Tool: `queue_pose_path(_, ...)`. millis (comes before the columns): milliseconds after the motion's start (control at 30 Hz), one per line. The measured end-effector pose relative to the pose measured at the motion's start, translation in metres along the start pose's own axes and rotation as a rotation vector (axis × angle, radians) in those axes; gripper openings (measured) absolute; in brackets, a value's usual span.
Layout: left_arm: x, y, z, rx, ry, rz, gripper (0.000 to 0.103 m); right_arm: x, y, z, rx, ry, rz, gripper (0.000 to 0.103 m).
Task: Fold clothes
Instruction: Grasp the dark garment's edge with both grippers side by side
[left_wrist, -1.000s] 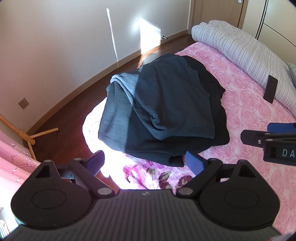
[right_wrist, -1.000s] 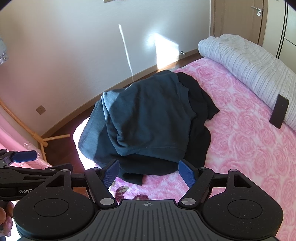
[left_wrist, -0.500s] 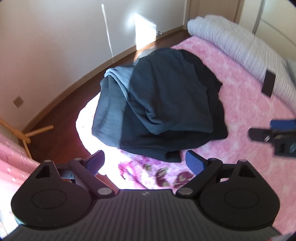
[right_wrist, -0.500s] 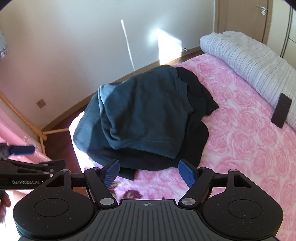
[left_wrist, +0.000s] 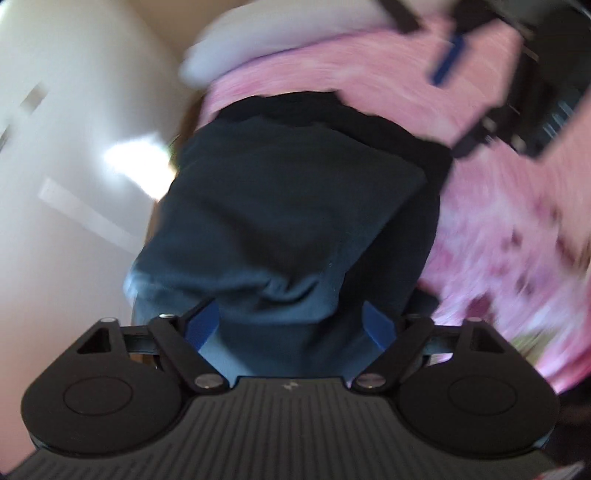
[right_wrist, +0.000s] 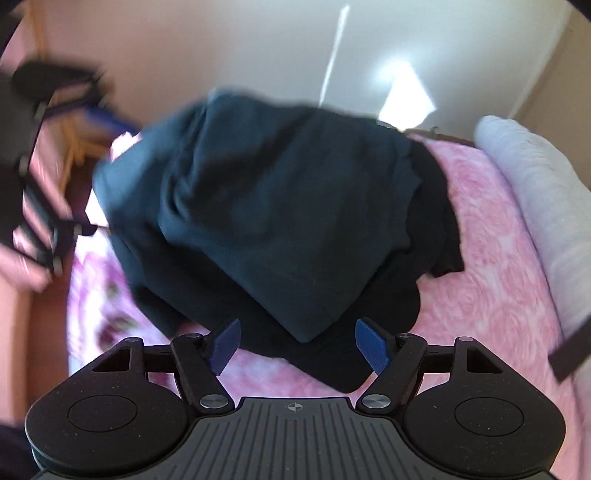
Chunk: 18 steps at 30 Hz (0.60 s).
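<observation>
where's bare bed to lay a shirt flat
Free: the pink bedspread between the dark clothes pile and the grey rolled quilt, short of the black phone. Crowded: the bed's wall-side corner, under the pile, with both tongs close over it.

Motion-blurred pink bedspread (left_wrist: 517, 206), smeared other gripper (right_wrist: 44, 177) at frame edge, dark slab (right_wrist: 570, 354) cut off

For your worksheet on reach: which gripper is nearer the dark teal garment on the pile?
Left. The left gripper has the dark teal garment between its closing fingers; the right gripper is open, just short of its corner.
</observation>
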<state>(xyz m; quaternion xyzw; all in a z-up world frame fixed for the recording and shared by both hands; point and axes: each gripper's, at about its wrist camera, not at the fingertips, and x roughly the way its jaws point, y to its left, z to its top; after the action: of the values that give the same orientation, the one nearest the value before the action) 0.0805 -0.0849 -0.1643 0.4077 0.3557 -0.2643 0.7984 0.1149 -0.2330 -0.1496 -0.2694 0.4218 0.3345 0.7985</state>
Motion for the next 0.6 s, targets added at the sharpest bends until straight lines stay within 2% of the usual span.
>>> queue_pose_path(67, 0.026, -0.005, -0.008, 0.147, -0.042, -0.032, 0.077, 0.031, -0.001, -0.004, -0.066, 0.022, 0.004, 0.073)
queue_pose_path(133, 0.046, -0.008, -0.017, 0.273, -0.079, -0.054, 0.066, 0.058, 0.000, -0.007, -0.130, 0.046, 0.006, 0.073)
queue_pose_path(267, 0.070, -0.004, -0.026, 0.420, -0.141, -0.086, 0.067, 0.095, -0.002, -0.006, -0.222, 0.054, 0.013, 0.073)
queue_pose_path(300, 0.073, -0.002, -0.027, 0.437, -0.145, -0.088, 0.060, 0.103, -0.003, -0.004, -0.236, 0.051, 0.012, 0.073)
queue_pose_path(333, 0.076, 0.001, -0.027, 0.444, -0.146, -0.100, 0.044, 0.109, -0.003, -0.003, -0.248, 0.047, 0.005, 0.063)
queue_pose_path(400, 0.077, 0.011, -0.023, 0.409, -0.147, -0.138, 0.031, 0.116, -0.007, 0.005, -0.250, 0.047, -0.006, 0.049)
queue_pose_path(433, 0.074, 0.018, -0.019, 0.368, -0.149, -0.155, 0.021, 0.120, -0.009, 0.008, -0.251, 0.047, -0.011, 0.039)
queue_pose_path(467, 0.071, 0.027, -0.016, 0.319, -0.151, -0.173, 0.017, 0.124, -0.011, 0.012, -0.252, 0.047, -0.017, 0.036)
queue_pose_path(533, 0.065, 0.047, -0.007, 0.206, -0.152, -0.219, 0.015, 0.122, -0.016, 0.020, -0.237, 0.046, -0.018, 0.018)
queue_pose_path(600, 0.059, 0.068, 0.004, 0.083, -0.161, -0.261, 0.014, 0.112, -0.019, 0.029, -0.226, 0.022, -0.029, 0.011)
